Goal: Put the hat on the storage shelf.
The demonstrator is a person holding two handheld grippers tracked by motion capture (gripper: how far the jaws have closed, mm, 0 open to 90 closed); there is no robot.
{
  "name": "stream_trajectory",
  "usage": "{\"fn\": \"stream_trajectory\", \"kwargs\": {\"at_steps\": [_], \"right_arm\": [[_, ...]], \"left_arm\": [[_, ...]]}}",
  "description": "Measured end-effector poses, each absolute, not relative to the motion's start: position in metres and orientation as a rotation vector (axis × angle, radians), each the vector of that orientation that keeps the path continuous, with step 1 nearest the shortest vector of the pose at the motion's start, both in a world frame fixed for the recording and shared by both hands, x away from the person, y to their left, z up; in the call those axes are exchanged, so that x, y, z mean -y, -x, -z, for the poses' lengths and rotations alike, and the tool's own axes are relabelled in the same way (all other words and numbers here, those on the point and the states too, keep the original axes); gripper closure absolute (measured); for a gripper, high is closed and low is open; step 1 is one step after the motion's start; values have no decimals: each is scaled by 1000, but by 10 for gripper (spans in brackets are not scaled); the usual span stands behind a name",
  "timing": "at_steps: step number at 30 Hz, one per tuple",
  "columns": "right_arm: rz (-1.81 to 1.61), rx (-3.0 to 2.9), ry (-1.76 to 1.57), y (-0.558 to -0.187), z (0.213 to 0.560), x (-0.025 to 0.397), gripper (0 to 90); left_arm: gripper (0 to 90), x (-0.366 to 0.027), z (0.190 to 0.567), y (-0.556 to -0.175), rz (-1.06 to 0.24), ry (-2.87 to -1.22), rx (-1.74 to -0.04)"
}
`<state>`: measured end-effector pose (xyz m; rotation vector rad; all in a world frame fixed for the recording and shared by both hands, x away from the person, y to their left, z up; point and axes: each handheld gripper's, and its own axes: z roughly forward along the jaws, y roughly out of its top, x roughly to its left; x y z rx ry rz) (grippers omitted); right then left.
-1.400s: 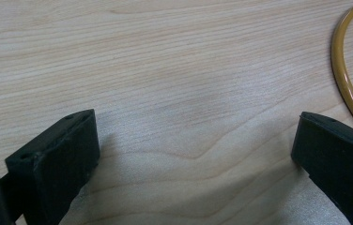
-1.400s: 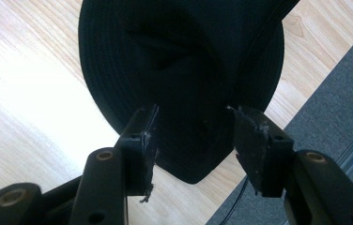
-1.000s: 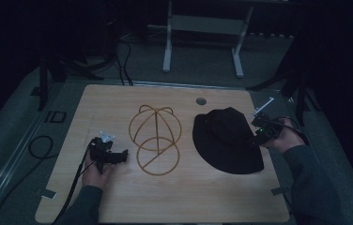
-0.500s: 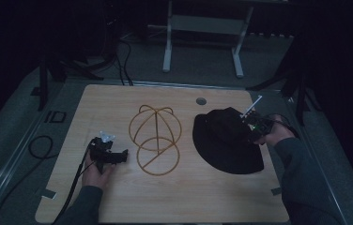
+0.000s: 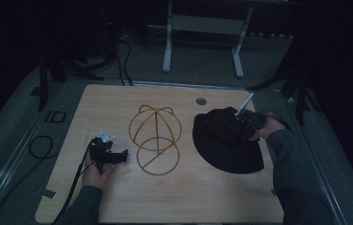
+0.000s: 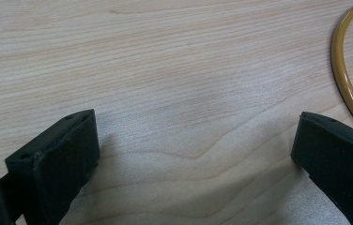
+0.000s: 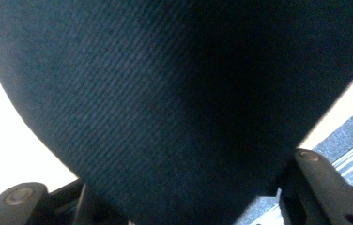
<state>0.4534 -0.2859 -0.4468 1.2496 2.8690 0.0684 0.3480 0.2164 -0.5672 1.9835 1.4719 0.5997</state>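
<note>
High view very dim; surroundings near black, only the desk [image 5: 174,197] faintly lit. Left gripper view bright, sharp woodgrain, soft shadows below jaws. Right gripper view: background overexposed white.

On the table [image 5: 118,101], the wire stand [image 5: 155,138] sat at centre; the hat [image 5: 226,143] lay at its three o'clock, the left gripper [image 5: 118,156] at eight o'clock.

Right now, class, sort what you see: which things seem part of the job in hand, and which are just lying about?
Likely in the job:
- hat, its cloth between the right gripper jaws
- wire stand, beside the hat
- left gripper, open, resting on the table

Just lying about:
- white frame on the floor behind
- cables on the floor
</note>
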Motion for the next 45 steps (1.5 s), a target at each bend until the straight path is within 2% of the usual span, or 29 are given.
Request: {"fn": "stream_trajectory", "kwargs": {"at_steps": [13,16,25,45], "right_arm": [[-57,-2888,-1232,-456,448,282,799],[-58,-2876,-1218,-456,447,280,831],[-110,-2845,-1171,-452,437,276,864],[-279,-2831,-1110,-443,406,269,867]], "left_arm": [[15,-216,567,-348,-600,-1984,-1472],[15,-216,567,-348,-600,-1983,-1472],[15,-216,567,-348,-599,-1984,-1472],[15,-216,567,-348,-601,-1982,-1471]]}}
